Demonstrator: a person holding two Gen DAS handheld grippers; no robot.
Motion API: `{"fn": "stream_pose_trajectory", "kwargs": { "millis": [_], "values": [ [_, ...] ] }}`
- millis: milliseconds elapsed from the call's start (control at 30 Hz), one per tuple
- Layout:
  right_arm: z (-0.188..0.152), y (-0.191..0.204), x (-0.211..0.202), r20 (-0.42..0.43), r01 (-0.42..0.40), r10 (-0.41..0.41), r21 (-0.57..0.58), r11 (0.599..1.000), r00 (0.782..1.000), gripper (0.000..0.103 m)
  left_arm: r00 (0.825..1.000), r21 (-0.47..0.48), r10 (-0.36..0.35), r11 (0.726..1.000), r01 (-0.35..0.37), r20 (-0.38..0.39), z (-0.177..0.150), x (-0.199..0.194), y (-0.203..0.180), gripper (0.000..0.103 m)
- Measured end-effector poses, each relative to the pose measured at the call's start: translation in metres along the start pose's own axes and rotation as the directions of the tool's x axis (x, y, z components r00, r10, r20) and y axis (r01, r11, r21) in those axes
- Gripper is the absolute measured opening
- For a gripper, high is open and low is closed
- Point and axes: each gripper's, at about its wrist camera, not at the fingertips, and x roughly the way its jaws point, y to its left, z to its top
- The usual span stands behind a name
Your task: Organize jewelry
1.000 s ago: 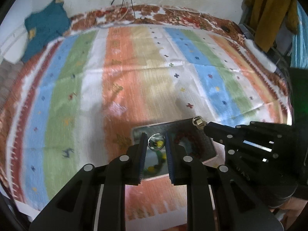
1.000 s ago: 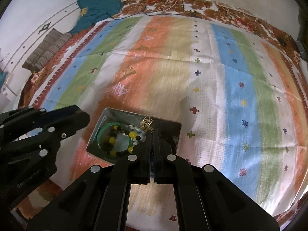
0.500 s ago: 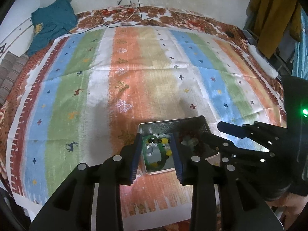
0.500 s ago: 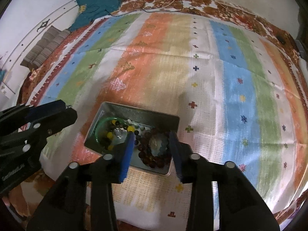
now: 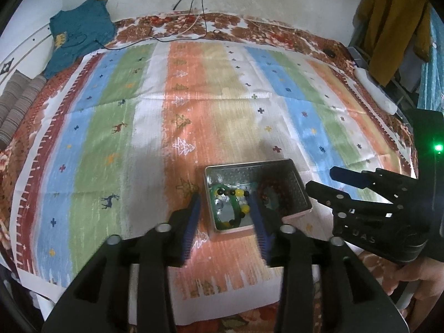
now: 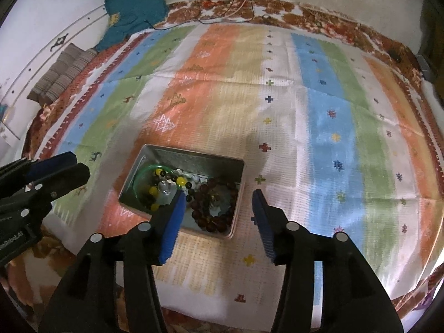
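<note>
Left wrist view: the left gripper (image 5: 224, 213) hangs wide apart and empty over the rectangular silver metal tin (image 5: 294, 181) at six o'clock on the striped woven cloth (image 5: 111, 144); the right gripper (image 6: 219, 208), likewise spread and empty, hovers above its dark red bead bracelet (image 6: 213, 208) and green bangle (image 6: 143, 173).

Both wrist views look down, close, sharing tin (image 5: 294, 177) (image 6: 222, 163) on striped cloth (image 5: 111, 138) (image 6: 333, 111).

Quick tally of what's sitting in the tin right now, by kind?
Green bangle: 1
Black-and-yellow bead bracelet: 1
Dark red bead bracelet: 1
Small clear or white pieces: cannot count, too blurred
Total: 3 countable pieces in the tin. Both grippers, left and right, hold nothing.
</note>
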Motion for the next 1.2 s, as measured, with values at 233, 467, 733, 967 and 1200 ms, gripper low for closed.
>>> {"fn": "stream_pose_trajectory", "kwargs": {
  "millis": [233,467,733,967,1200],
  "values": [
    [-0.015,0.000,-0.019,0.042,0.010,-0.010,-0.014,1.000,0.999,0.063,1.000,0.019,-0.001,1.000,0.001,0.012,-0.008,-0.007,-0.002,0.056],
    [-0.026,0.000,-0.033,0.081,0.007,-0.006,-0.016,1.000,0.997,0.072,1.000,0.046,-0.006,0.999,0.005,0.023,-0.015,-0.015,-0.007,0.065],
    [-0.038,-0.006,-0.056,0.146,-0.003,-0.001,0.026,1.000,0.989,0.084,0.998,0.029,-0.022,0.999,0.020,0.054,-0.023,-0.028,-0.002,0.081],
    [-0.044,-0.002,-0.065,0.167,0.015,-0.016,0.008,1.000,0.986,0.089,0.998,-0.006,-0.031,0.999,0.032,0.063,-0.029,-0.036,0.006,0.092],
    [-0.050,0.000,-0.075,0.203,0.024,-0.023,0.000,1.000,0.979,0.094,0.995,-0.001,-0.057,0.998,0.058,0.077,-0.039,-0.046,0.008,0.097]
  ]
}}
